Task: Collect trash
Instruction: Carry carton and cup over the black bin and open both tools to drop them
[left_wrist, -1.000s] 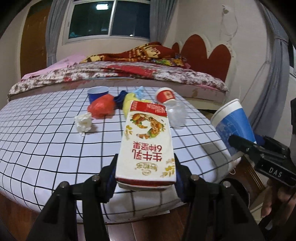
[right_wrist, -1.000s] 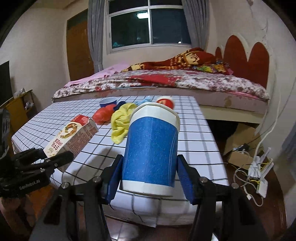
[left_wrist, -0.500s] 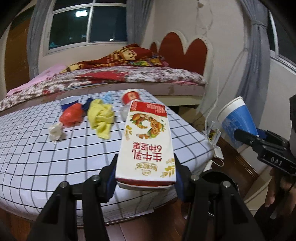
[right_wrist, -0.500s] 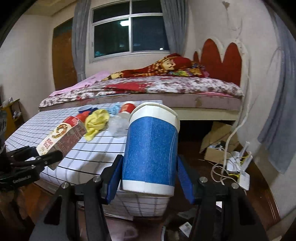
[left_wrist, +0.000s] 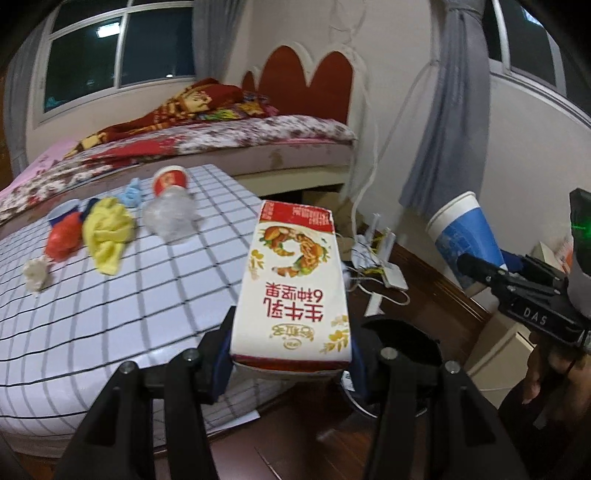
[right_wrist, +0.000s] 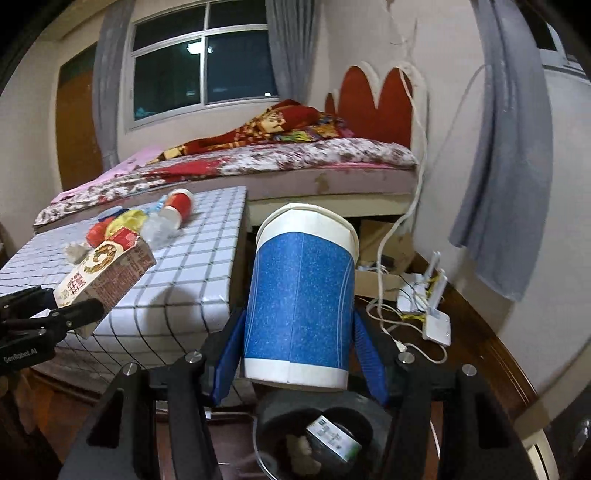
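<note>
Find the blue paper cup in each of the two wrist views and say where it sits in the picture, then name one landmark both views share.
Left wrist view: the blue paper cup is at the right edge, tilted, held by the right gripper.
Right wrist view: the cup fills the centre, clamped between the gripper's blue pads.
Shared landmark: the red scalloped headboard behind the bed.

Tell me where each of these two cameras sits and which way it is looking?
Left wrist: rides the left gripper, looking along its fingers past the clamped milk carton; a hand shows lower right.
Right wrist: rides the right gripper, looking past its blue paper cup over a dark bin.
Shared: checked table, bed, both held items.
</note>
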